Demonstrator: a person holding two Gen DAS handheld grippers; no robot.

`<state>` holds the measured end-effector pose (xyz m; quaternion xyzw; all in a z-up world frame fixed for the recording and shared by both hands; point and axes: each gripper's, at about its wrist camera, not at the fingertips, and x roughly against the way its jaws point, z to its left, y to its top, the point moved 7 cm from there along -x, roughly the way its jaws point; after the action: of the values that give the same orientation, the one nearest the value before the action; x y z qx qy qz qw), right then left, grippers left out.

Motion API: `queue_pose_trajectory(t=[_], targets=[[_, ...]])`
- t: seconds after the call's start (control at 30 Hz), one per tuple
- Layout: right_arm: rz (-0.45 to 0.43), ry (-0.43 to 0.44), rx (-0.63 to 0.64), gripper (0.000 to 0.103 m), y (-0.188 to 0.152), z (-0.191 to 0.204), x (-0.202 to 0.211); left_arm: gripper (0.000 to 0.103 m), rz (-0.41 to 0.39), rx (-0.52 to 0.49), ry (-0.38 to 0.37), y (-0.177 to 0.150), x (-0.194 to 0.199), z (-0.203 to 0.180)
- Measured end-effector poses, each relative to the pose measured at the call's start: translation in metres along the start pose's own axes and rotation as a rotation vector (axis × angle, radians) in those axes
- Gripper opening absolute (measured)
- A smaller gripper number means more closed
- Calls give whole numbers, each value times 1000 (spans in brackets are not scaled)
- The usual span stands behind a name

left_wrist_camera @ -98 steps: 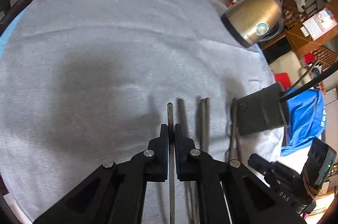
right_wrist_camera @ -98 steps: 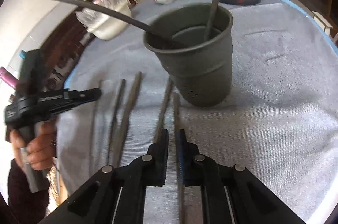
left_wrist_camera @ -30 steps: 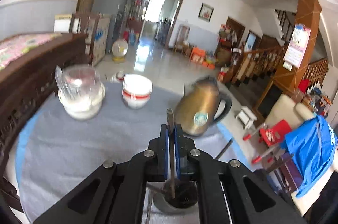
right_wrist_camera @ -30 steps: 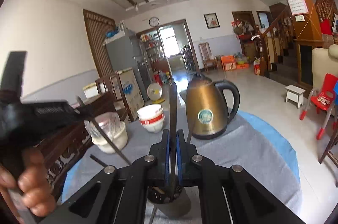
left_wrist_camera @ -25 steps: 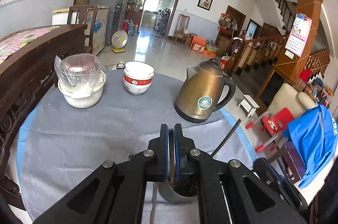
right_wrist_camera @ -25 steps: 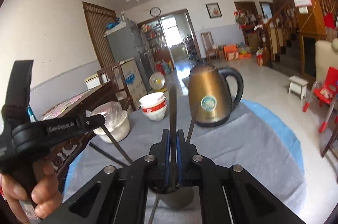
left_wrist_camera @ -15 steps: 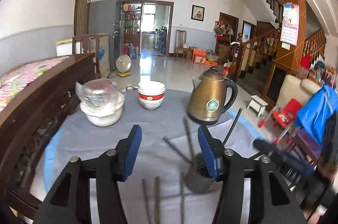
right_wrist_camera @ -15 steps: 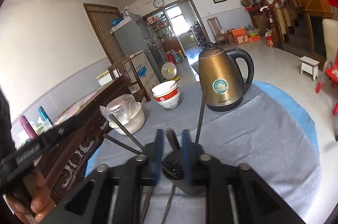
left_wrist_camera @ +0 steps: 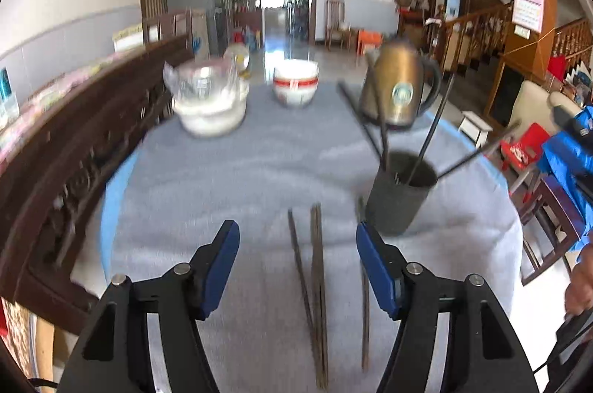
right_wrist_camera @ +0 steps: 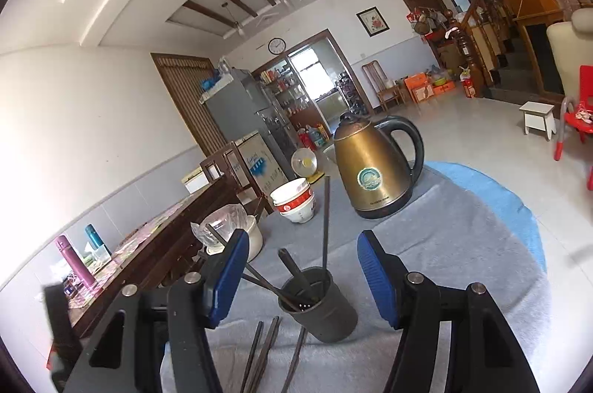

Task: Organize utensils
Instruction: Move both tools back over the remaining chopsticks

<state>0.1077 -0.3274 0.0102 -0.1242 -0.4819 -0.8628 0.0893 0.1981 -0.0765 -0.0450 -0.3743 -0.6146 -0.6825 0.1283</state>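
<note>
A dark grey utensil cup [left_wrist_camera: 398, 196] stands on the grey cloth and holds several dark chopsticks [left_wrist_camera: 430, 133] that lean outward. It also shows in the right wrist view [right_wrist_camera: 318, 306] with chopsticks [right_wrist_camera: 326, 219] standing in it. More dark chopsticks [left_wrist_camera: 315, 267] lie flat on the cloth left of the cup, and show in the right wrist view [right_wrist_camera: 265, 352] too. My left gripper [left_wrist_camera: 296, 263] is open and empty above the lying chopsticks. My right gripper [right_wrist_camera: 300, 270] is open and empty, held above the cup.
A brass kettle [left_wrist_camera: 402, 89] stands behind the cup, a red-and-white bowl [left_wrist_camera: 295, 87] and a white pot with a plastic bag [left_wrist_camera: 207, 104] at the table's far side. A dark wooden railing [left_wrist_camera: 74, 148] runs along the left.
Both grippers carried a chopstick up over the cup, opened and dropped it in. Both have since drawn back, jaws wide open.
</note>
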Motion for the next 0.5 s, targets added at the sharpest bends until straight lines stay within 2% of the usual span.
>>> queue_pose_trajectory(t=[0.17, 0.33, 0.5], targets=[[58, -11, -36, 66, -24, -24, 7, 66, 82, 29, 17, -35, -11, 13], [145, -23, -78, 66, -60, -43, 3, 66, 98, 22, 51, -54, -5, 20], [235, 5, -80, 66, -94, -37, -10, 67, 127, -15, 70, -72, -7, 16]])
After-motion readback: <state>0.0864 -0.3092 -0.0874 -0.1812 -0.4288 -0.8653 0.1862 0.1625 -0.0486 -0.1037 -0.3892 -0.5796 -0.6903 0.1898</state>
